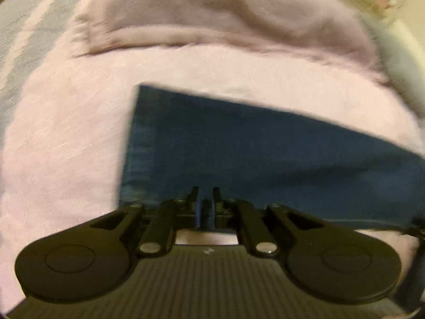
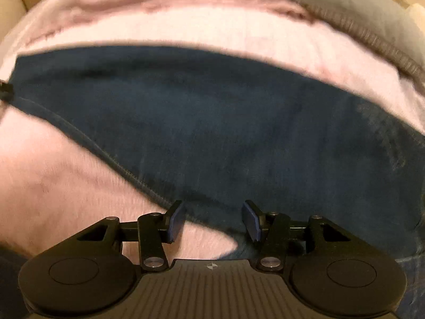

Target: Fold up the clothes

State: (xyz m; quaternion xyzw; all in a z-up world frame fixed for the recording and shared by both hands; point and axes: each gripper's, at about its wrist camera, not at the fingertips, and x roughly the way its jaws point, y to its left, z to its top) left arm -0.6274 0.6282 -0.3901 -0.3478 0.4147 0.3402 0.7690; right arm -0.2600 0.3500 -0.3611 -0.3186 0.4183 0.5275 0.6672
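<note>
Dark blue jeans (image 1: 265, 154) lie flat on a pink fleece blanket (image 1: 66, 146), one leg end showing its hem at the left. My left gripper (image 1: 205, 194) sits at the near edge of that leg, its fingers drawn almost together and pinching the denim edge. In the right wrist view the jeans (image 2: 212, 122) stretch across the blanket (image 2: 66, 172), with a stitched seam running diagonally toward me. My right gripper (image 2: 212, 218) stands open just above that seam: its left pad (image 2: 176, 223) is over the blanket and its right pad (image 2: 251, 223) over the denim, nothing pressed between them.
A bunched fold of the pink blanket (image 1: 212, 18) rises behind the jeans. A grey cushion (image 2: 358, 8) with a ribbed edge lies at the far right. A blue and pink striped cover (image 1: 24, 32) shows at the far left.
</note>
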